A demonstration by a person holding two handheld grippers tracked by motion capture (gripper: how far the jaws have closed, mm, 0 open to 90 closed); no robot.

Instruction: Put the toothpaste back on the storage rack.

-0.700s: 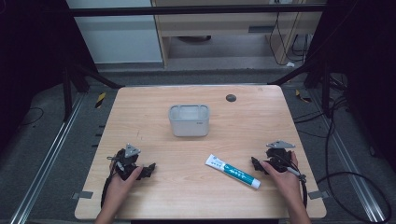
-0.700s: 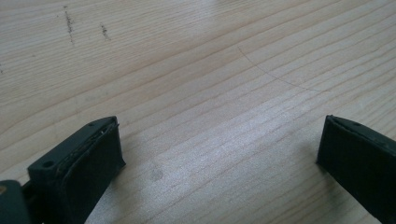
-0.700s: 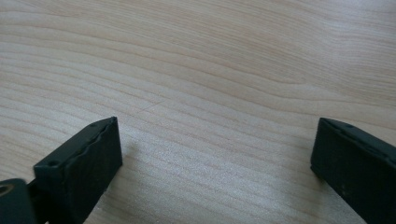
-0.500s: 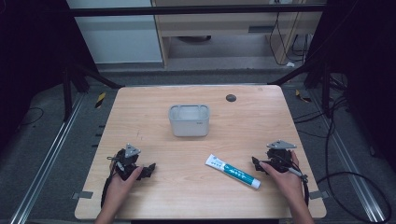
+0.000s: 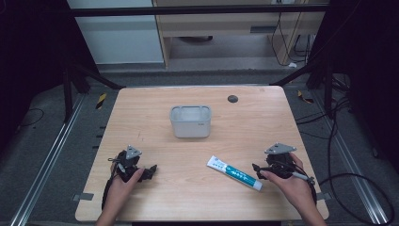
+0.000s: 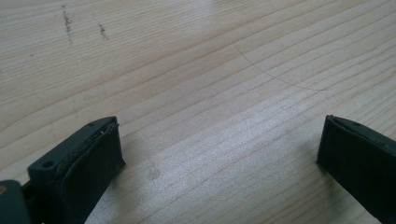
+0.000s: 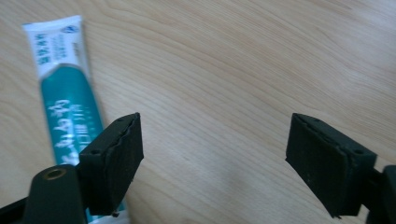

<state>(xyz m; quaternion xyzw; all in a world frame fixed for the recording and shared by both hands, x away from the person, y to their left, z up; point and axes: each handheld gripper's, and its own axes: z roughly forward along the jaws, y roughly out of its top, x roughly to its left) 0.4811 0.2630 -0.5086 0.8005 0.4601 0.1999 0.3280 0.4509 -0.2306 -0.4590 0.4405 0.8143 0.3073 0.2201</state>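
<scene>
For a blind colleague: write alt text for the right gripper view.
The right gripper hangs open over a wooden table, nothing between its two black jaws. A teal and white toothpaste tube lies flat beside the jaw at the picture's left, partly hidden behind it.

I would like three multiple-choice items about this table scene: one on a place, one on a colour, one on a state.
1. Where does the toothpaste tube lie?
A. inside the grey container
B. flat on the table, beside the right gripper
C. between the left gripper's jaws

2. What colour is the tube's body?
A. teal with a white end
B. red
C. yellow

3. How do the right gripper's jaws stand?
A. shut on the tube
B. shut on nothing
C. open, bare wood between them

Key: 1 B, the tube rests on the table near that gripper; 2 A, the right gripper view shows teal and white; 3 C, the gap is wide.
</scene>
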